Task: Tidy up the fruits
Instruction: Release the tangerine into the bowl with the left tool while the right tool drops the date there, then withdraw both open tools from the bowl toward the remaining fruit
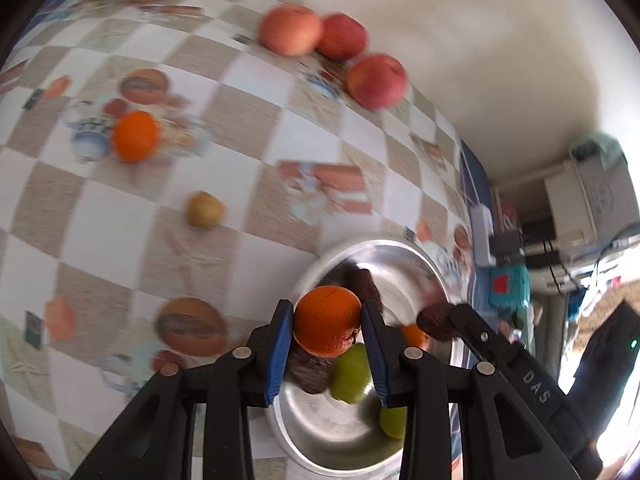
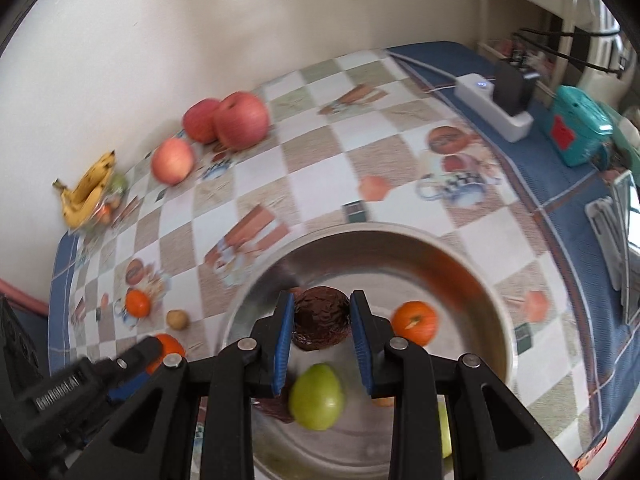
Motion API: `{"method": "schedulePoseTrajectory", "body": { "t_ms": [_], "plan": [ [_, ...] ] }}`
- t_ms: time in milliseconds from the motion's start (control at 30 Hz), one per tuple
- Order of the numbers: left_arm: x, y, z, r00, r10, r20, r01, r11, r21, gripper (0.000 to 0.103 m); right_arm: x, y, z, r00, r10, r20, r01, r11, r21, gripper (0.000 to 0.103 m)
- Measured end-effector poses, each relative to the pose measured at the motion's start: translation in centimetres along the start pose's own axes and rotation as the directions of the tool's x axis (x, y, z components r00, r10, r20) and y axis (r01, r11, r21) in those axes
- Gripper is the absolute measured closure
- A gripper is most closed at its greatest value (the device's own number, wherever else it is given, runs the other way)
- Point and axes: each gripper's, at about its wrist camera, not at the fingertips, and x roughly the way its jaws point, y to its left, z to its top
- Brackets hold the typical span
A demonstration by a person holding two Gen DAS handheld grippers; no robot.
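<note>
Oranges and other fruit are spread over a checkered tablecloth (image 2: pixel 320 152) beside a steel bowl (image 2: pixel 472 276). The left gripper (image 1: pixel 327 322) pinches an orange (image 1: pixel 326 320) between its blue pads, above the bowl's near edge. The right gripper (image 2: pixel 322 318) pinches a dark brown wrinkled fruit (image 2: pixel 322 316) over the bowl. Inside the bowl lie a green fruit (image 2: pixel 316 398) and a second orange (image 2: pixel 414 322). Three apples (image 2: pixel 240 120) sit near the wall, bananas (image 2: pixel 86 192) in the far corner, and a small orange (image 2: pixel 137 303) and a tan fruit (image 2: pixel 177 319) on the cloth.

Black left gripper (image 1: pixel 327 322) — blue finger pads (image 1: pixel 280 354), silver screws, "DAS" lettering.
</note>
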Motion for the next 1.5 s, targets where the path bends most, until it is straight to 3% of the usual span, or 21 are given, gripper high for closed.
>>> {"method": "schedulePoseTrajectory", "body": {
  "t_ms": [167, 533, 700, 1033, 1133, 1200, 1267, 1333, 1400, 1500],
  "plan": [
    [1.1, -0.9, -0.5, 0.999, -0.001, -0.039, 0.003, 0.999, 0.037, 0.063, -0.2, -1.1, 0.2, 1.000, -0.009, -0.003, 0.009, 1.000, 0.023, 0.073],
    [0.8, 0.1, -0.2, 0.999, 0.006, -0.036, -0.006, 1.000, 0.007, 0.058, -0.2, -1.7, 0.2, 1.000, -0.020, -0.013, 0.020, 0.999, 0.043, 0.072],
    [0.5, 0.9, -0.1, 0.996, 0.084, -0.026, -0.084, 0.996, -0.001, 0.048, 0.2, -1.5, 0.1, 0.999, -0.027, -0.030, 0.028, 0.999, 0.037, 0.072],
    [-0.7, 3.2, 0.9, 0.990, 0.139, 0.006, -0.139, 0.988, -0.071, 0.045, 0.6, 0.1, -0.5, 0.998, -0.024, -0.051, 0.023, 1.000, -0.019, 0.072],
    [-1.1, 3.8, 1.2, 0.987, 0.163, 0.015, -0.161, 0.982, -0.096, 0.035, 0.6, 0.6, -0.6, 0.998, -0.020, -0.051, 0.018, 0.999, -0.032, 0.072],
    [-1.3, 4.3, 1.5, 0.978, 0.205, 0.023, -0.201, 0.973, -0.114, 0.014, 0.5, 0.8, -0.7, 0.998, -0.017, -0.052, 0.015, 0.999, -0.037, 0.072],
    [-1.6, 5.1, 1.5, 0.963, 0.266, 0.044, -0.258, 0.956, -0.136, 0.002, 0.6, 1.0, -0.7, 0.998, -0.019, -0.056, 0.017, 0.999, -0.044, 0.072],
    [-1.8, 5.7, 1.6, 0.946, 0.318, 0.060, -0.306, 0.940, -0.154, 0.000, 0.9, 1.2, -0.7, 0.998, -0.032, -0.062, 0.029, 0.998, -0.059, 0.058],
    [-1.7, 6.4, 1.5, 0.927, 0.370, 0.057, -0.357, 0.919, -0.167, 0.000, 1.1, 1.3, -0.8, 0.997, -0.060, -0.055, 0.056, 0.996, -0.076, 0.018],
    [-1.7, 7.1, 1.6, 0.909, 0.413, 0.055, -0.399, 0.901, -0.171, 0.000, 1.4, 1.4, -1.0, 0.995, -0.092, -0.047, 0.087, 0.991, -0.104, 0.014]
  ]
}}
